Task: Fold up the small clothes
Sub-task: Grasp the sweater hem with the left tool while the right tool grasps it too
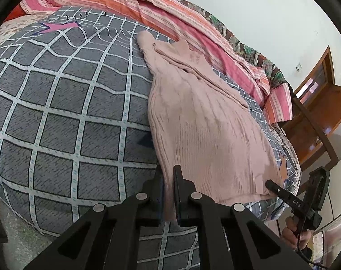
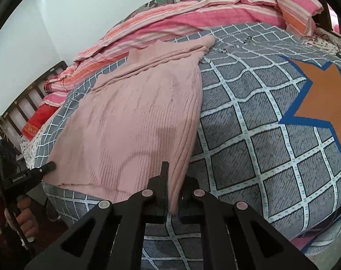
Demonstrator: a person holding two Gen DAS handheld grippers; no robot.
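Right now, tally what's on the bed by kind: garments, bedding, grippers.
Garments: 1, the pink ribbed knit sweater.
Bedding: 2, the grey checked duvet cover and the pink-and-orange striped sheet.
Grippers: 2, left gripper and right gripper, each shut on a bottom corner of the sweater.
Total: 5.

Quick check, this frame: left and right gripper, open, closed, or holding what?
Left gripper: closed on the near left corner of the pink sweater.
Right gripper: closed on the sweater's near right corner.
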